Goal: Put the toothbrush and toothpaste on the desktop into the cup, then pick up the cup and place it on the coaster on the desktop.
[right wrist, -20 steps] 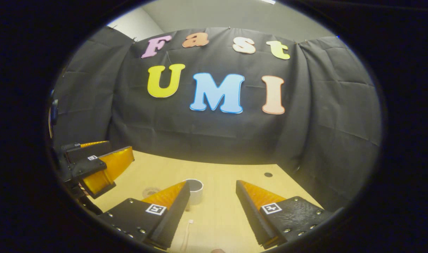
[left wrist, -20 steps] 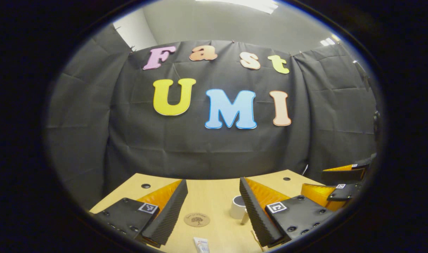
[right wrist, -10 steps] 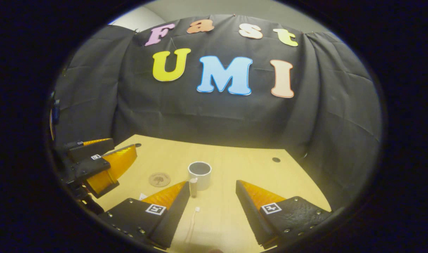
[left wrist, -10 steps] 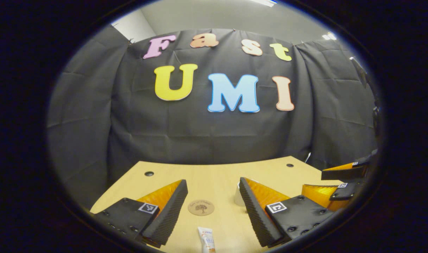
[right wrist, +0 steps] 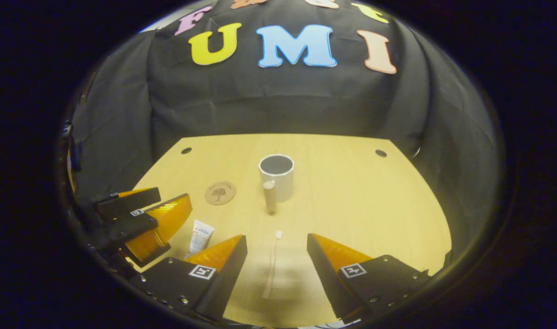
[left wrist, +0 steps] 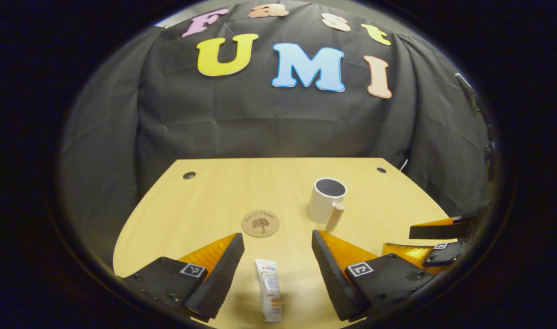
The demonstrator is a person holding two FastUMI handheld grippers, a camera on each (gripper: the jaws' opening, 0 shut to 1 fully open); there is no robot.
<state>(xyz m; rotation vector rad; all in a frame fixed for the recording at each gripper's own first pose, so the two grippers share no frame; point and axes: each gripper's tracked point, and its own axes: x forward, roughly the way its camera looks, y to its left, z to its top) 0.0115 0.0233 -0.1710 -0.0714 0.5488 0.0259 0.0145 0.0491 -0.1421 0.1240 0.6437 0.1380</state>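
desktop: pale wood, flat and bare around the items, so you have room to come down on each of them.
cup: white, upright, open mouth up, mid-desk, just right of the coaster. Looks rigid and likely the heaviest piece. A wooden-looking peg handle sticks out of its near side. Wall is probably smooth and may slip, so take it across the body or by the handle and keep it vertical once loaded.
coaster: thin round disc with a tree mark, flat on the desk, apart from the cup. Light, so it may slide if you nudge it when setting down.
toothpaste: small tube lying flat, lengthwise between your left fingers. Soft and light. Pinch mid-body across the width, gently; a hard squeeze will deform it.
toothbrush: thin pale stick lying flat, head toward the cup, between your right fingers. Stiff, very light, low profile. Grip the handle near the middle; fingers must get right down to the wood.
left gripper: jaws wide apart, holding nothing, hovering over the toothpaste.
right gripper: jaws wide apart, holding nothing, hovering over the toothbrush.
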